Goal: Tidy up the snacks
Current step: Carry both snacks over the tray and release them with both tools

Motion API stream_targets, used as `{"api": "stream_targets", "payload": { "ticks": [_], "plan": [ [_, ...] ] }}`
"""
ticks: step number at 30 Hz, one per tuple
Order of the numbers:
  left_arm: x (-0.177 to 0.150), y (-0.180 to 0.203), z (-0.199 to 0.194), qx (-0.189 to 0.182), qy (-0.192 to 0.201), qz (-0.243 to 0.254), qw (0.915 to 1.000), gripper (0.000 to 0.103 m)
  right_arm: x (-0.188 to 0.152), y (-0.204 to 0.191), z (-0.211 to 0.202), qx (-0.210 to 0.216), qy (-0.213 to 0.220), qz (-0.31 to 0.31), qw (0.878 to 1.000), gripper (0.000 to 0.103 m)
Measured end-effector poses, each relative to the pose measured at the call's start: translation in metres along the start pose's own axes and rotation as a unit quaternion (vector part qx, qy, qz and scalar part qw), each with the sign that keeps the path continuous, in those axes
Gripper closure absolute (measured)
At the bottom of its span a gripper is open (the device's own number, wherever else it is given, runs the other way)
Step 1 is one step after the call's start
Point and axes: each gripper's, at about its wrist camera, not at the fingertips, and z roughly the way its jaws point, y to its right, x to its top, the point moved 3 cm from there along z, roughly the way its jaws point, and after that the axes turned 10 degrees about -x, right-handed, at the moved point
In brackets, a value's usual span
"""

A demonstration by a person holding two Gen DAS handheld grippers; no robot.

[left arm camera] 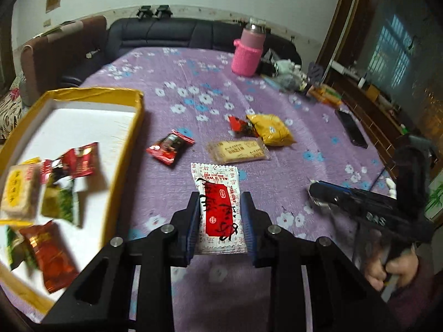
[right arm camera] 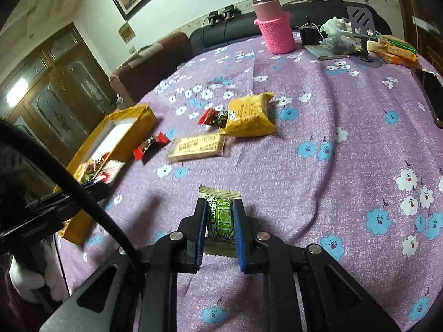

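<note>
1. Left gripper [left arm camera: 220, 202] clamped on a white-and-red snack packet [left arm camera: 218, 210], pads pressing both long edges, packet lifted above the purple floral cloth [left arm camera: 277, 105].
2. Right gripper [right arm camera: 220, 207] closed on a green-and-white candy wrapper [right arm camera: 220, 215], held near the cloth (crimped ends sticking out beyond the pads).
3. Yellow box [left arm camera: 121, 163] at the left edge of the table, white inside, already holding several snacks: a pale biscuit pack [left arm camera: 19, 191], red wrappers, green ones; blurred, so exact count uncertain.
4. Loose on the cloth past the left gripper: a red candy [left arm camera: 169, 150] just right of the box, a clear-wrapped biscuit bar [left arm camera: 238, 150], a yellow pouch [left arm camera: 270, 129] with a small red-black wrapper [left arm camera: 239, 124] touching its left side.
5. Far right: pink flask [left arm camera: 247, 52] in a knitted sleeve, upright.
6. Dark phone [left arm camera: 351, 132] flat near the right edge.
</note>
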Motion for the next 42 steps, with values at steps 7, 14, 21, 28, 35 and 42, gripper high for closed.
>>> {"api": "stream_targets", "payload": {
  "ticks": [7, 14, 21, 28, 35, 42],
  "plan": [
    [-0.011, -0.015, -0.031, -0.01, 0.032, -0.02, 0.9992, 0.072, 0.001, 0.005, -0.004, -0.025, 0.025, 0.015, 0.999, 0.086],
    [-0.02, -0.016, -0.051, -0.032, 0.051, -0.025, 0.9979, 0.072, -0.003, 0.019, -0.02, -0.047, 0.037, 0.073, 0.995, 0.086],
    [-0.007, -0.002, -0.108, -0.073, 0.109, -0.019, 0.9912, 0.072, -0.001, -0.004, -0.076, -0.04, 0.078, 0.064, 0.994, 0.086],
    [0.016, 0.031, -0.191, -0.069, 0.188, 0.049, 0.9785, 0.072, 0.036, -0.028, -0.167, -0.017, 0.165, 0.038, 0.985, 0.086],
    [0.03, 0.025, -0.229, -0.044, 0.209, 0.067, 0.9746, 0.072, 0.048, -0.056, -0.205, 0.019, 0.181, 0.011, 0.983, 0.086],
    [0.06, -0.028, -0.23, -0.02, 0.196, 0.036, 0.9796, 0.072, 0.078, -0.118, -0.184, 0.076, 0.145, -0.03, 0.986, 0.086]
  ]
}}
